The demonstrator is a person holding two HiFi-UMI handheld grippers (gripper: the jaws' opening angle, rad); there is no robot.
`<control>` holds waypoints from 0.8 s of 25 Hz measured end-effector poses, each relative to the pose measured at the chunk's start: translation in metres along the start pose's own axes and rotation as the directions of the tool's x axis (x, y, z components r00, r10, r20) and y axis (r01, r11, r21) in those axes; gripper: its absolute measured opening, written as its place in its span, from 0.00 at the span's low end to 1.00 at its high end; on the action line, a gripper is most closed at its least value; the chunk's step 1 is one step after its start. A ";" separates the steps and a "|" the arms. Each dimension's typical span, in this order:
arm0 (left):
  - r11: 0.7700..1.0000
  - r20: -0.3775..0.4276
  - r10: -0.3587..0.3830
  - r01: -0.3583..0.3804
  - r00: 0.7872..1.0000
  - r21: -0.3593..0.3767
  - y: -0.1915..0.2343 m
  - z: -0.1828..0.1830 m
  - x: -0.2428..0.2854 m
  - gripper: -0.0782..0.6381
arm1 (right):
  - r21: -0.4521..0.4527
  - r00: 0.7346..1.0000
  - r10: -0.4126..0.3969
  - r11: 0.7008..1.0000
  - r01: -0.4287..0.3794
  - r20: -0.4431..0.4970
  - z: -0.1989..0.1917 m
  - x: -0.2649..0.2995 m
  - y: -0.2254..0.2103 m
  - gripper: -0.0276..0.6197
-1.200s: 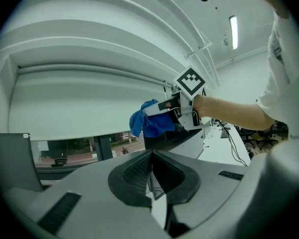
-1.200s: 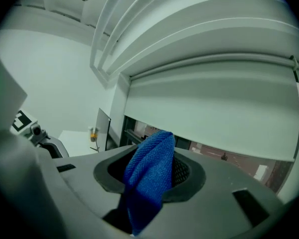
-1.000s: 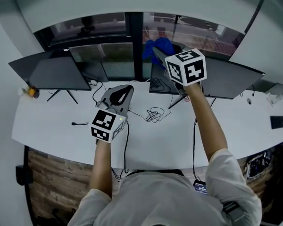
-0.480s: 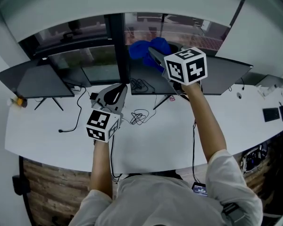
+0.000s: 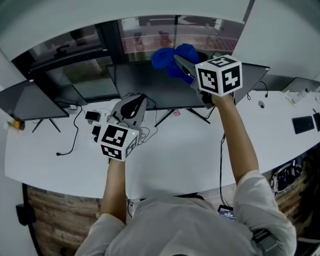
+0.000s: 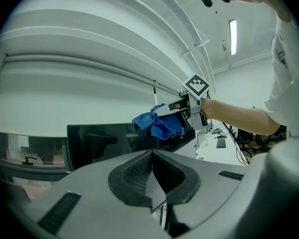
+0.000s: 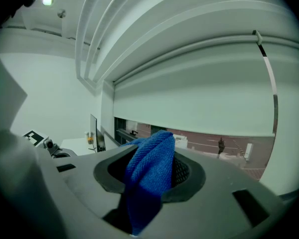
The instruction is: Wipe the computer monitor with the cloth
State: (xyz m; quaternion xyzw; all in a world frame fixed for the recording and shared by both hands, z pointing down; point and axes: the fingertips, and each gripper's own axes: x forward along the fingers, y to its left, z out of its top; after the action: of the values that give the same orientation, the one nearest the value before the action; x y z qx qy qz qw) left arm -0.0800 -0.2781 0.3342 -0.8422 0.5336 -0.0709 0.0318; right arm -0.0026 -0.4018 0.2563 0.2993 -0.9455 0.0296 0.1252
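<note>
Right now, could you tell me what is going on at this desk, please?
A person holds a tool in each hand. The right tool is shut on a blue cloth and holds it up at the top edge of the middle monitor; whether the cloth presses on the screen is unclear. The left tool is shut and empty, held low over the white desk.

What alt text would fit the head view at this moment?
Seen from above, the right gripper holds a blue cloth at the top edge of a dark monitor on a white desk. The left gripper, shut and empty, hangs over the desk in front of the monitor.
</note>
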 end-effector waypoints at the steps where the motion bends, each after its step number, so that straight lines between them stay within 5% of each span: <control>1: 1.000 0.003 -0.003 0.003 1.000 0.002 -0.006 0.004 0.007 0.13 | 0.006 1.000 0.000 1.000 0.000 0.002 -0.001 -0.007 -0.009 0.28; 20: 0.993 0.003 -0.109 0.109 0.994 0.053 -0.172 0.021 0.146 0.13 | 0.077 0.988 -0.153 0.986 0.151 0.017 -0.048 -0.181 -0.219 0.28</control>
State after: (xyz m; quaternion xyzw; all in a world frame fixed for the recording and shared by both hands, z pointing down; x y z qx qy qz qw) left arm 0.1384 -0.3364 0.3486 -0.8690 0.4848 -0.0843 0.0518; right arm 0.2765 -0.4742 0.2528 0.3753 -0.9195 0.0522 0.1050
